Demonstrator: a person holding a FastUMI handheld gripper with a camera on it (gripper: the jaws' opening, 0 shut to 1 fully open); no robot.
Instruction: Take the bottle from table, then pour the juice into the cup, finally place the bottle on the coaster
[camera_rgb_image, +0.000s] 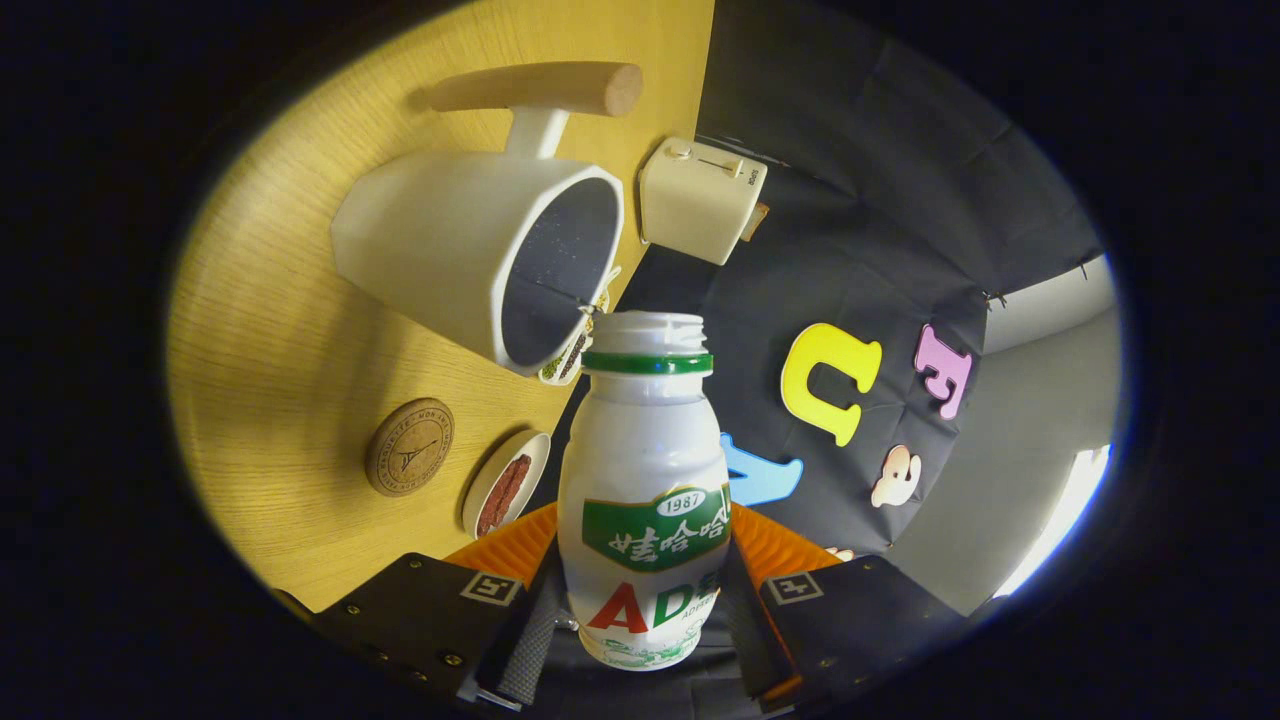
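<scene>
A white plastic bottle (645, 500) with a green neck ring and a green and red label stands between my two fingers, and my gripper (640, 600) is shut on its lower body. Its cap is off and its open mouth points ahead. The whole view is rolled over, so the wooden table (270, 330) runs up one side. Just beyond the bottle's mouth is a white cup (480, 255) with a dark inside and a wooden handle; its opening faces the bottle. A round cork coaster (408, 447) lies on the table nearer to me than the cup.
A cream toaster (700, 198) stands at the table's far edge by the cloth wall. A small white dish (505, 485) with brown food lies next to the coaster, and another small dish (570, 355) peeks out behind the cup's rim.
</scene>
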